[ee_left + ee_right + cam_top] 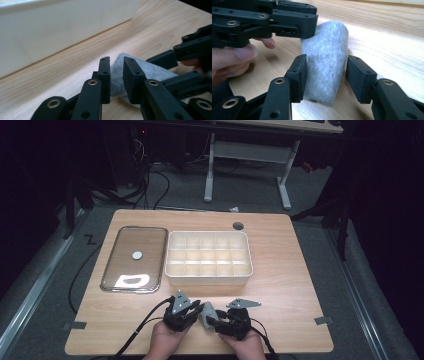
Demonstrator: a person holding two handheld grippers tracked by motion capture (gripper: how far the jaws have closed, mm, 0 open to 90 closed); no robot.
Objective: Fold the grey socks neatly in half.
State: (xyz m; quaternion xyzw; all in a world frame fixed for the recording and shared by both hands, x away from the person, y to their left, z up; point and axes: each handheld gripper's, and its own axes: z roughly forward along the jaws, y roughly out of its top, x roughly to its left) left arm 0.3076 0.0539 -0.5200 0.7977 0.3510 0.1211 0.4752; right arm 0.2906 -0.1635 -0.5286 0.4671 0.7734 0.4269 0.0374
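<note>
At the left of the table lies a clear lid, flat, with a small round mark at its middle. Just beside it to the right stands a white divided box, its compartments showing nothing inside.

At the near edge, the left gripper has its jaws pinched on one end of a grey sock. In the left gripper view the jaws stand close together with the sock squeezed thin between them.

The right gripper meets the sock from the other side. In the right gripper view its jaws stand spread on either side of the sock; the left-hand one touches the fabric, the other stands just off it. No grip is made there yet.

The sock is rolled or folded, resting on the table between the two grippers, in front of the box.

Judgement: light, soft knit, neither fragile nor slippery. It will sag and may unroll if held by one layer. Best taken across the full thickness of the roll at mid-length.
</note>
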